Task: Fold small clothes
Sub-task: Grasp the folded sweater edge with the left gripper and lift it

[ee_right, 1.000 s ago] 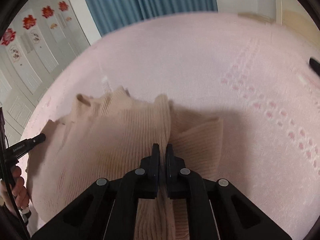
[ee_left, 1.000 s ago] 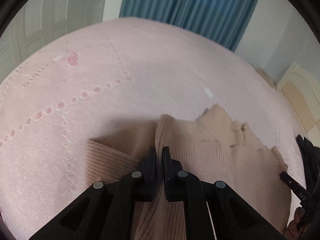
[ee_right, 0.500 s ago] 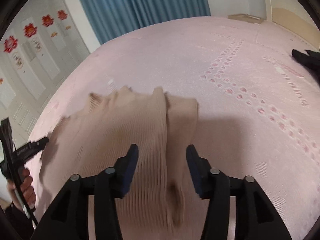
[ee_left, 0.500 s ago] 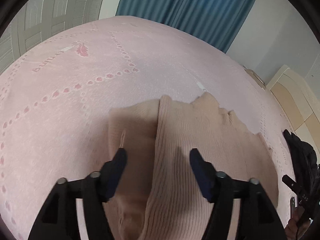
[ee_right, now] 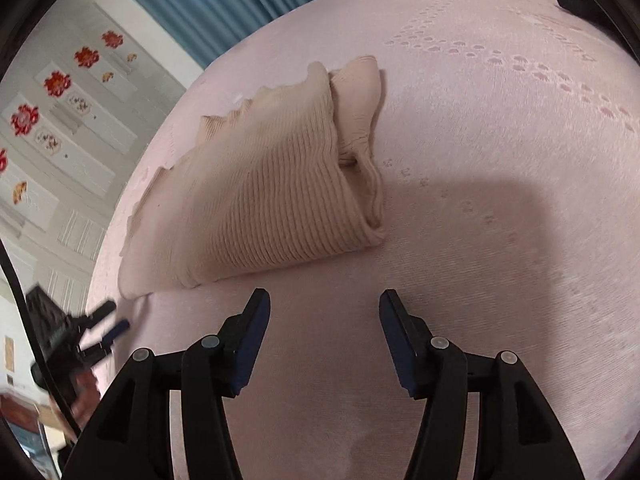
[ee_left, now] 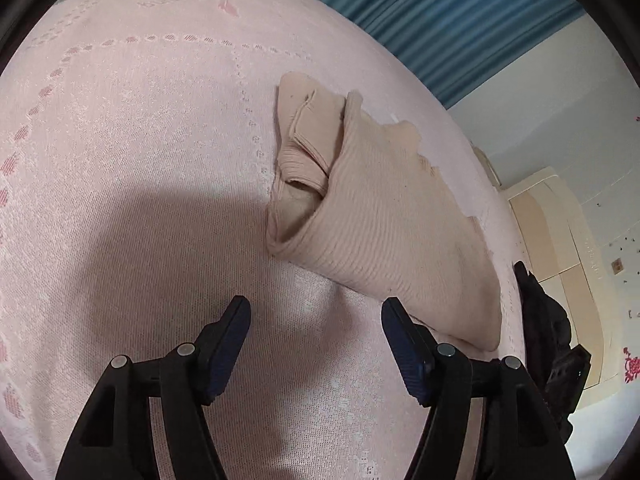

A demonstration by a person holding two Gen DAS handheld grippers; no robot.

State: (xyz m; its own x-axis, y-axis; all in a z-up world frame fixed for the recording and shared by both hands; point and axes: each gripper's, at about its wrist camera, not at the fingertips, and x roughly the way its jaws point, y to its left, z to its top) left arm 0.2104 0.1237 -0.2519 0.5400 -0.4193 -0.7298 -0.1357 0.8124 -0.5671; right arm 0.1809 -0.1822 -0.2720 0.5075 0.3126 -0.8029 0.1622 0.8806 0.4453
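Left gripper (ee_left: 316, 310): jaws apart, just been opening, nothing between them, only pink bedspread (ee_left: 140, 184) beneath. Right gripper (ee_right: 325, 302): jaws likewise spread, just been widening, empty, above bare bedspread (ee_right: 500, 240).

Ahead of both, released: beige ribbed knit garment (ee_left: 384, 216), folded, flat on the bed. From the left wrist view, up and right of the jaws, near folded edge just beyond the right fingertip; a narrower folded part (ee_left: 308, 136) tucked along its left side, scalloped hem along the far right edge. From the right wrist view, garment (ee_right: 260, 200) up and left of the jaws, near edge just clear of the left fingertip, tucked part on its right.

Farther out: shadow on the bedspread beside the garment, dotted pink pattern, blue curtain (ee_left: 460, 20) behind, red flower decals (ee_right: 56, 84) on white panels.
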